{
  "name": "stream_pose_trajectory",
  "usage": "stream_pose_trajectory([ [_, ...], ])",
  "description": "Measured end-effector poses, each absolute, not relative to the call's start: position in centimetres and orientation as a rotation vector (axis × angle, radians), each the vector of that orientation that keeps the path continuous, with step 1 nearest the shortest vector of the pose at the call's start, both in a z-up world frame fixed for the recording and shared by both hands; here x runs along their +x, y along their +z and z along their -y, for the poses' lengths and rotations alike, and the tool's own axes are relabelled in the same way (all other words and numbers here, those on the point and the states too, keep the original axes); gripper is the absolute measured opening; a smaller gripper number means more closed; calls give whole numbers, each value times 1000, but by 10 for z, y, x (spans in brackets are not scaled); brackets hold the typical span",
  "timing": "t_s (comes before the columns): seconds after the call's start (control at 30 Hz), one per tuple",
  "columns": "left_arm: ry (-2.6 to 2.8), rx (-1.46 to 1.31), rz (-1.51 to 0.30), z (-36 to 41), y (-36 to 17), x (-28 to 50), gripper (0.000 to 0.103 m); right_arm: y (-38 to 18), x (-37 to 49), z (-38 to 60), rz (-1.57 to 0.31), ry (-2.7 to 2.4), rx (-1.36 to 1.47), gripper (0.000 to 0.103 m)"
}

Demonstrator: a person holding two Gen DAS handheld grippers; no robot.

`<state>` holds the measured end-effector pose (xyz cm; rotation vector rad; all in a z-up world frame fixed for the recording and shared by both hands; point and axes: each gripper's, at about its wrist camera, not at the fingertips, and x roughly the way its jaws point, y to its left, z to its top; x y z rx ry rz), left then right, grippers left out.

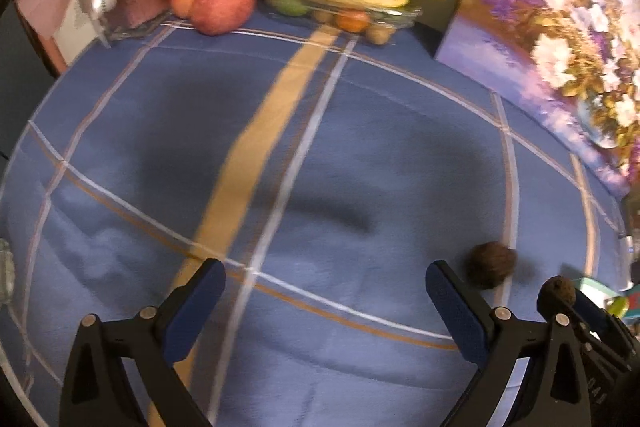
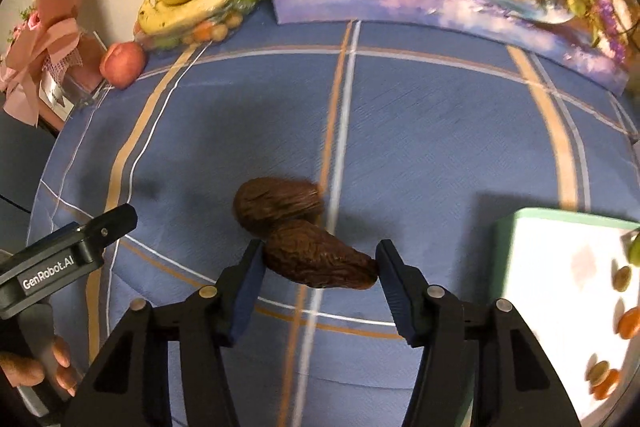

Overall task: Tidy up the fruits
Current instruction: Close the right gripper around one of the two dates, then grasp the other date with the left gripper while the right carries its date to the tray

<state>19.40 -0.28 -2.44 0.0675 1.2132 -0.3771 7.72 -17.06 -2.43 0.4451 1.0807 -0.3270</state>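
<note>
A wrinkled brown fruit (image 2: 320,255) on the blue cloth (image 2: 420,147) is clamped end to end by the right gripper (image 2: 320,269); it could be squeezed out, knocking the second one (image 2: 278,202) touching it. The left gripper (image 1: 326,293) is held wide apart, empty.

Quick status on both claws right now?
Left claw: open, nothing between the pads.
Right claw: closed on the nearer brown walnut, both pads touching it.

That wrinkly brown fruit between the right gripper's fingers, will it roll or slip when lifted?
The brown fruit is elongated and tapered, so it likely wobbles rather than rolls. Its wrinkled skin probably grips well, but the right gripper holds it end to end, so it might pivot.
</note>
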Motion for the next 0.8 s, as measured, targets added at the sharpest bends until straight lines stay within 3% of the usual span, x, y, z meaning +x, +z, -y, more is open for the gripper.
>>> stream_pose_trajectory([
  [0.1,-433,49,-1217,18,-24,191,90,-17,67,189,-1066,-362,440,58],
  [0.23,-511,5,-1233,39,-27,185,90,-6,52,214,-1038,-406,435,58],
  [0.3,-541,-13,-1239,50,-30,183,78,0,43,227,-1025,-426,431,58],
  [0.43,-576,-32,-1252,69,-38,181,75,9,29,248,-1012,-460,419,58],
  [0.5,-601,-52,-1265,75,-42,180,65,12,22,256,-1007,-473,412,58],
  [0.57,-612,-60,-1277,82,-47,180,63,13,19,262,-1004,-481,410,58],
  [0.7,-643,-110,-1289,87,-49,179,41,14,11,273,-996,-490,414,58],
  [0.8,-647,-121,-1290,88,-47,178,40,14,8,277,-993,-490,418,58],
])
